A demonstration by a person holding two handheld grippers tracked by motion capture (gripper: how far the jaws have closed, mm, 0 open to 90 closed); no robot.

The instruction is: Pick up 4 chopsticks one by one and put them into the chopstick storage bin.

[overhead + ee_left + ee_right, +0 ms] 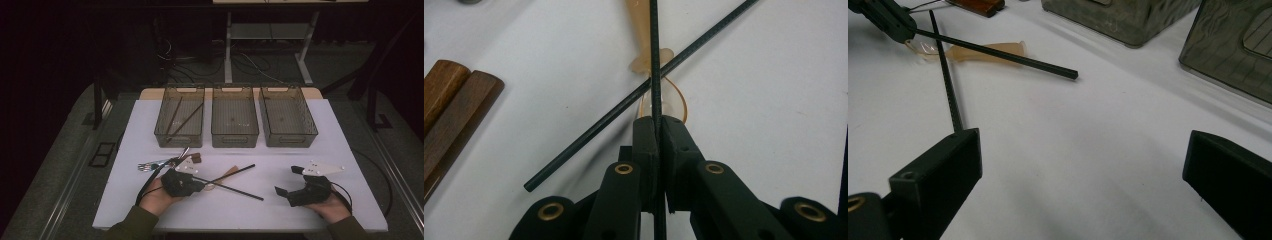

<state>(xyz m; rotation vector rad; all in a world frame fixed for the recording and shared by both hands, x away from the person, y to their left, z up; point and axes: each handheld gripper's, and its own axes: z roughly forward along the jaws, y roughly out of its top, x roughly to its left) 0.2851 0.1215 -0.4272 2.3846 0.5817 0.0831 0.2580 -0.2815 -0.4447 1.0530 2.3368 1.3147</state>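
My left gripper (201, 184) (657, 122) is shut on the near end of a black chopstick (235, 172) (654, 50) (998, 54), which points right and away towards the bins. It lies across a second black chopstick (240, 192) (624, 102) (945, 75) that rests on the white table. Under the crossing lies a translucent orange plastic spoon (639, 30) (983, 51). My right gripper (287, 180) (1083, 160) stands open at the front right with nothing between its jaws. The loose chopstick's tip ends just beside its left jaw. The left gripper (893, 22) also appears far off in the right gripper view.
Three smoky plastic bins stand in a row at the back: the left bin (162, 131) holds two dark chopsticks, the middle (235, 136) and right (310, 131) look bare. Wooden handles (195, 158) (454, 115) and metal cutlery (155, 164) lie beyond the left hand.
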